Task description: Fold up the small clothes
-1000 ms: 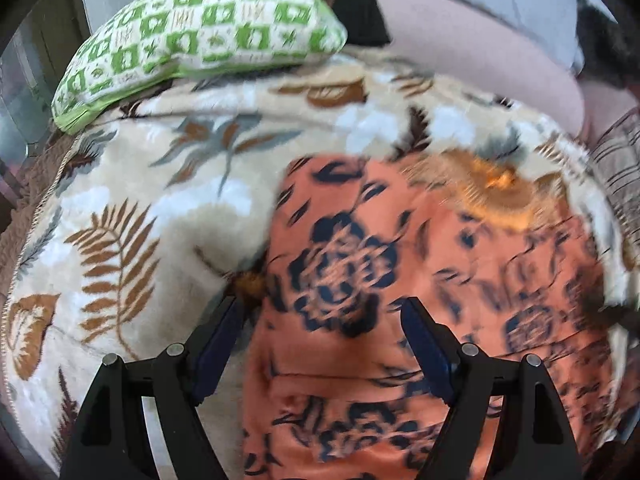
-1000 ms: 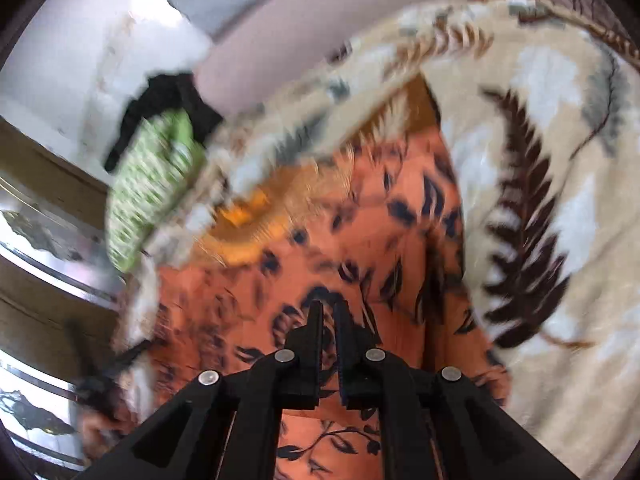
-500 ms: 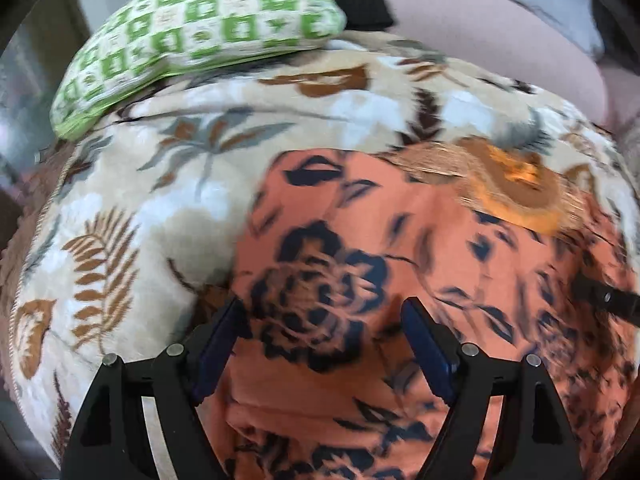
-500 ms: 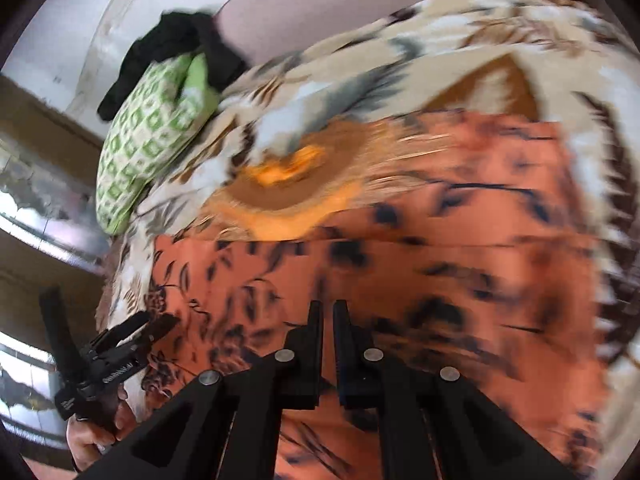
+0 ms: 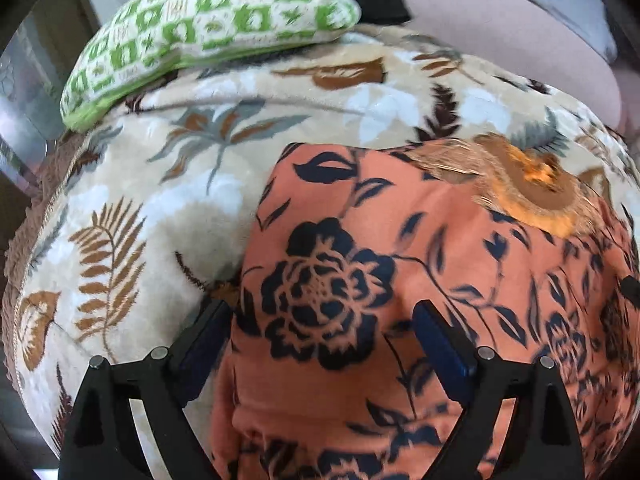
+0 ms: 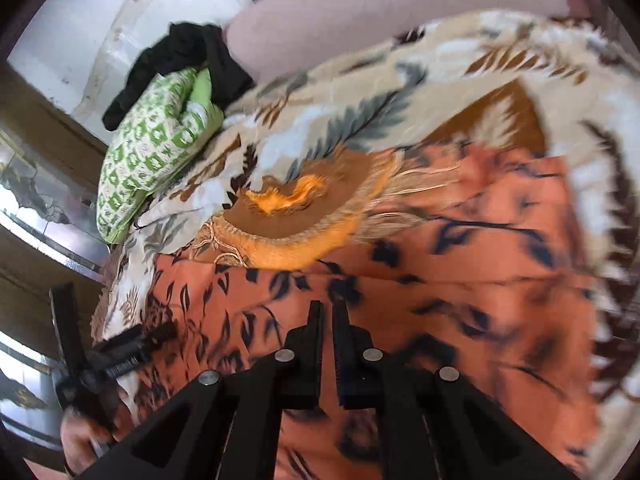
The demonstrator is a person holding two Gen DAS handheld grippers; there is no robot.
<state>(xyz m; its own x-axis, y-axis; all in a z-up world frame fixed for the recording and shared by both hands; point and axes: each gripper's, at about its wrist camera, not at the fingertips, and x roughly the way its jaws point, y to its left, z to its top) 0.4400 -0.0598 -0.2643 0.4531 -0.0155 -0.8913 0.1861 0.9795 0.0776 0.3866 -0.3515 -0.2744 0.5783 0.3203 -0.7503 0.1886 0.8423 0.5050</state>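
An orange garment with dark blue flowers [image 5: 400,280] lies spread on a cream leaf-print blanket [image 5: 160,200]; it also shows in the right wrist view [image 6: 440,280]. My left gripper [image 5: 320,324] is open, its jaws standing on either side of the garment's left part, just above it. My right gripper [image 6: 326,312] has its jaws nearly together over the garment with a thin gap; no cloth shows between them. The left gripper also shows in the right wrist view [image 6: 120,352], at the garment's left edge.
A green and white pillow [image 5: 208,20] lies at the blanket's far left corner, with a black cloth [image 6: 188,60] behind it. A brown and orange cloth [image 6: 304,208] lies at the garment's far edge. A pink bolster [image 5: 500,40] runs along the back.
The left gripper has drawn closer and lower over the garment. The right gripper has swung round, so its view now takes in the garment's far edge and the left gripper.
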